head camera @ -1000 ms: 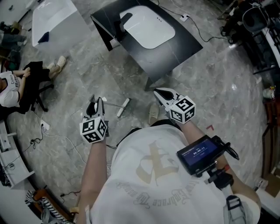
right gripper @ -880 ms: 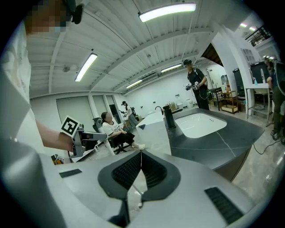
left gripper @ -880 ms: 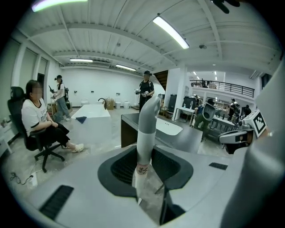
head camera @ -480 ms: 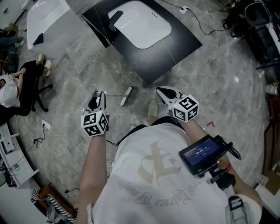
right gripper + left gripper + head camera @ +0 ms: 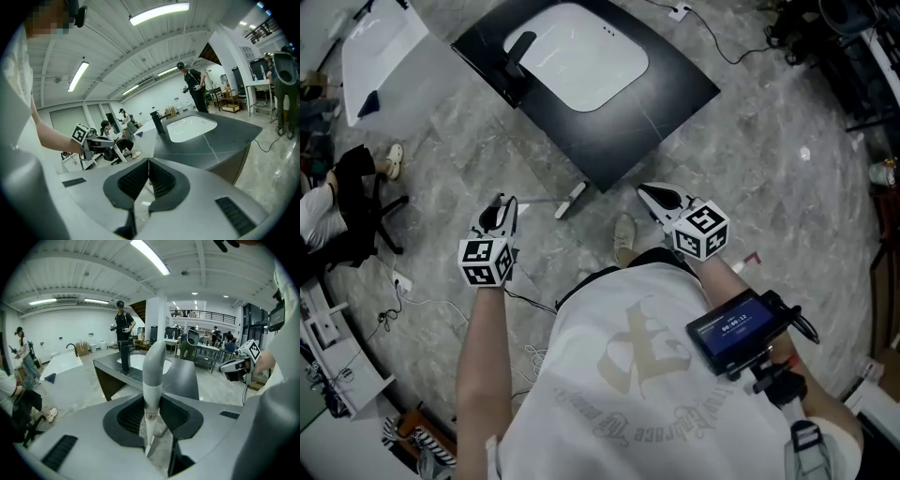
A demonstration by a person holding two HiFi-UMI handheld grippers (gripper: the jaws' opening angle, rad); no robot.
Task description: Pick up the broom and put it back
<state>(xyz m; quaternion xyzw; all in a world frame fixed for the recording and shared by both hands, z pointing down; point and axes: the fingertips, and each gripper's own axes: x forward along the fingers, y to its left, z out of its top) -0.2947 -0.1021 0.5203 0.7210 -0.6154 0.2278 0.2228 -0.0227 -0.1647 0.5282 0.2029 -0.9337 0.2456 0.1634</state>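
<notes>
The left hand-held gripper (image 5: 500,208) is clamped on the broom (image 5: 152,380). In its own view the dark ribbed pads press on either side of a white shaft that rises between them and ends in a curved grey tip. A small dark mark of writing sits low on the shaft, too small to read.

In the head view a thin rod runs from these jaws to a short white bar (image 5: 571,200) just off the near corner of the bench (image 5: 666,89). The broom hangs above the grey marble floor (image 5: 769,187), between the person and that corner.

The right hand-held gripper (image 5: 654,195) is closed, its jaws meeting at the tips, and it points toward the bench's near edge.

Each gripper carries a cube of black-and-white square markers.

The bench is black, with a white sink (image 5: 577,70) sunk into its top and a black faucet (image 5: 517,52) at the sink's left end.

A small screen (image 5: 736,328) is strapped by the person's right forearm — it shows a row of light digits that cannot be read with certainty. The white shirt (image 5: 628,394) bears a pale emblem and a curved line of lettering, not legible.

One light shoe (image 5: 624,239) shows on the floor below the bench's corner.
</notes>
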